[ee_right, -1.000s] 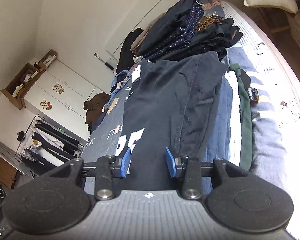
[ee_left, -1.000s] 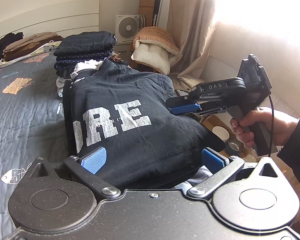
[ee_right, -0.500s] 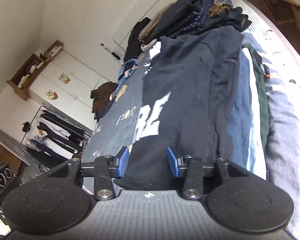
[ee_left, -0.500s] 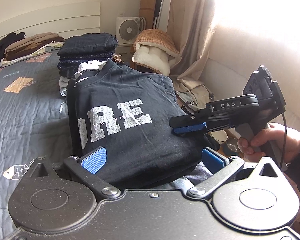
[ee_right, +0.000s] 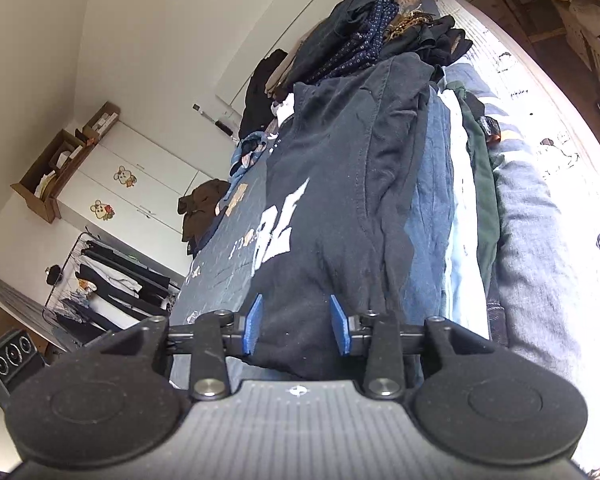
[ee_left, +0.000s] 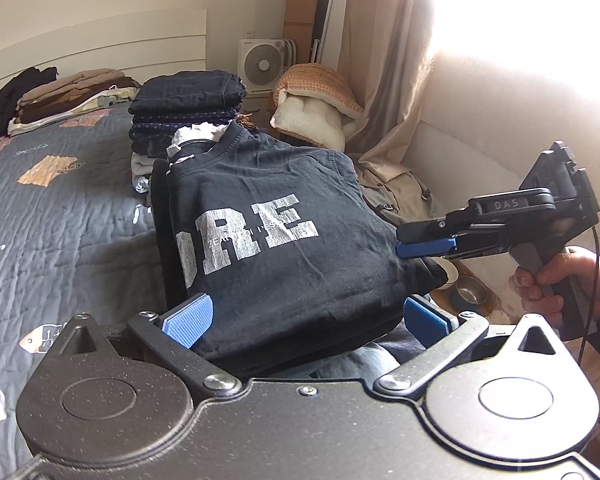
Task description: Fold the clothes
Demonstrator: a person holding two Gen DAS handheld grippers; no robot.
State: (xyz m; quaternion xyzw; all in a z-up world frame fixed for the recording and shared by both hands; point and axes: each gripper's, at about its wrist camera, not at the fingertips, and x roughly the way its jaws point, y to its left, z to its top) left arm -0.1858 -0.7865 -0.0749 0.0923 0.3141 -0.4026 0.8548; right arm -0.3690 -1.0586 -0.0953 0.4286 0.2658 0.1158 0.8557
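A folded dark navy T-shirt [ee_left: 284, 248] with white letters lies on top of a stack of folded clothes [ee_right: 456, 208] on the bed. My left gripper [ee_left: 306, 318] is open, its blue pads wide apart on either side of the shirt's near end. My right gripper [ee_left: 404, 242], held by a hand [ee_left: 556, 280], is at the shirt's right edge, rolled on its side. In the right wrist view its pads straddle the T-shirt [ee_right: 340, 200], one above and one below; the right gripper [ee_right: 296, 328] does not clamp the cloth.
A grey quilt [ee_left: 60, 208] covers the bed. Behind the shirt stands a taller pile of dark folded clothes [ee_left: 188, 100], with a beige pile [ee_left: 72, 92] farther left. A fan [ee_left: 262, 64], a cushion [ee_left: 316, 108] and floor bowls [ee_left: 468, 290] are to the right.
The right gripper has slid to the right, from over the shirt out to its right edge. The shirt has stayed on the stack. The left gripper's view has shifted only slightly.
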